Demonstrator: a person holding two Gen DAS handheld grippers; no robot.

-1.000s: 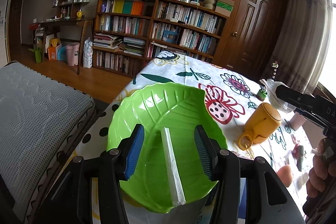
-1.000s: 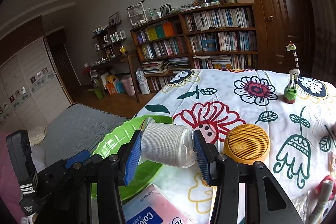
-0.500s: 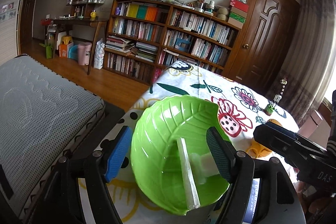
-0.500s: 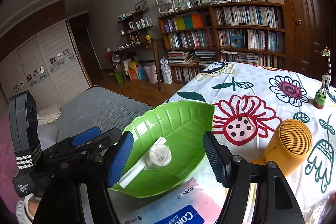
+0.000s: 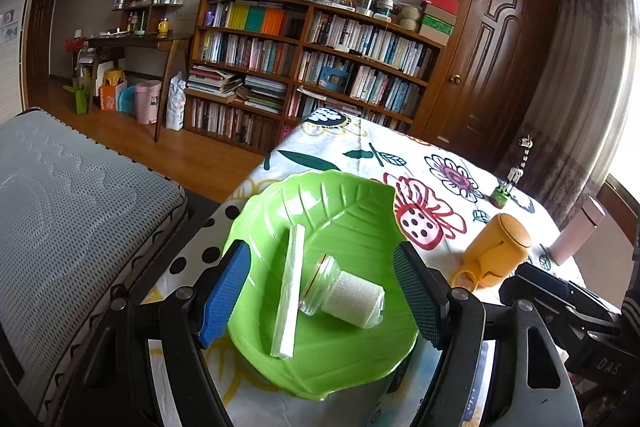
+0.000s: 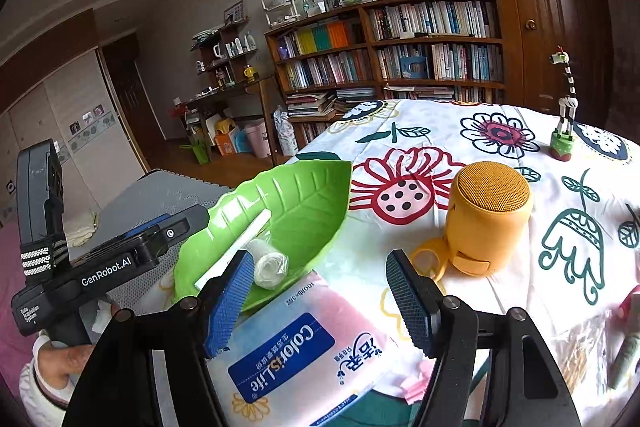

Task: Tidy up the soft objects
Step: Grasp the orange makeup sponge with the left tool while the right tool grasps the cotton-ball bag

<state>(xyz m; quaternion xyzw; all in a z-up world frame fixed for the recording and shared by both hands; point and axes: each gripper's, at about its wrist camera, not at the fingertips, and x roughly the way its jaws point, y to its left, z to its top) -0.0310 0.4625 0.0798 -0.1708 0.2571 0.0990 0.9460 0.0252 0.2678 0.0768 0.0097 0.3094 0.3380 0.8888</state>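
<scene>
Both tools hanging spread, empty: left tool (image 5: pixel 320 291) over green dish (image 5: pixel 352 195), right tool (image 6: pixel 320 301) hovering above tissue pack (image 6: pixel 296 343); pinch pack mid-body, gently.

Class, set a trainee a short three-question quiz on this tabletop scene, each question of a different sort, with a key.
1. True or false: the gauze roll lies inside the green leaf-shaped dish.
2. The long white stick in the dish lies: A) left of the roll, B) on the tissue pack, C) inside the yellow speaker.
3. Fill in: both the left gripper and the right gripper are ____.

Key: 1 true; 2 A; 3 open.
</scene>
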